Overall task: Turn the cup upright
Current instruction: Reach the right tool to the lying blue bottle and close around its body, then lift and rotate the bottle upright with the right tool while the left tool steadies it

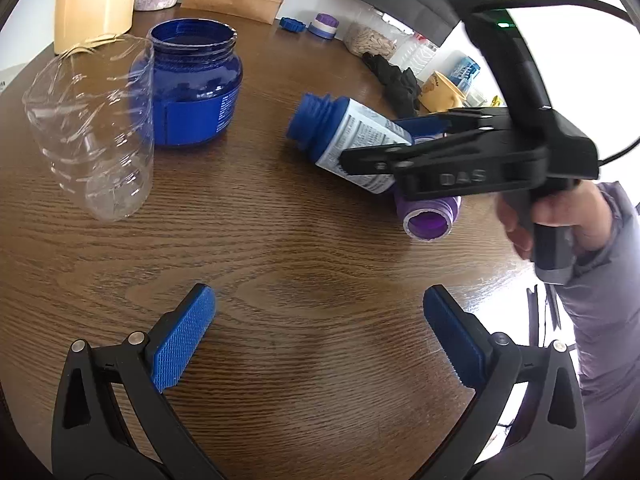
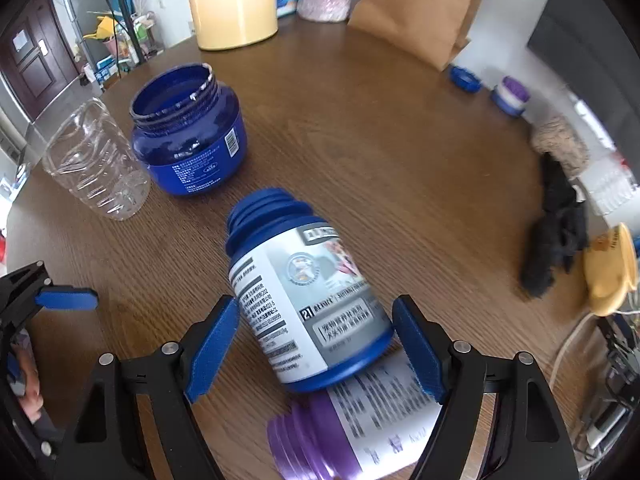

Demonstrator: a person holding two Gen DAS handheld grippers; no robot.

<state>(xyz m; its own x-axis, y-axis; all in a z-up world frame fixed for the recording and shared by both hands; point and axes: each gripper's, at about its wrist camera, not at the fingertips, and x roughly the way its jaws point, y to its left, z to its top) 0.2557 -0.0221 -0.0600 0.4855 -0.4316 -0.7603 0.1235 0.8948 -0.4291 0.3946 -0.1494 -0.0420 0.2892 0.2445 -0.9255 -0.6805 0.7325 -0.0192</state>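
Observation:
A blue bottle with a white label (image 2: 304, 304) lies on its side on the wooden table (image 2: 360, 140), mouth pointing away. It also shows in the left wrist view (image 1: 352, 140). My right gripper (image 2: 316, 344) is open, its blue pads on either side of the bottle's lower body, not closed on it. In the left wrist view the right gripper (image 1: 400, 140) straddles the bottle. A purple bottle (image 2: 348, 424) lies on its side under it, also in the left wrist view (image 1: 428, 216). My left gripper (image 1: 320, 336) is open and empty above bare table.
A wide blue jar (image 1: 192, 88) and a clear plastic cup (image 1: 96, 132) stand upright at the left. A yellow canister (image 2: 232, 0), brown paper bag (image 2: 420, 8), black cloth (image 2: 556, 232), yellow mug (image 2: 608, 268) and small lids (image 2: 508, 94) line the back and right edge.

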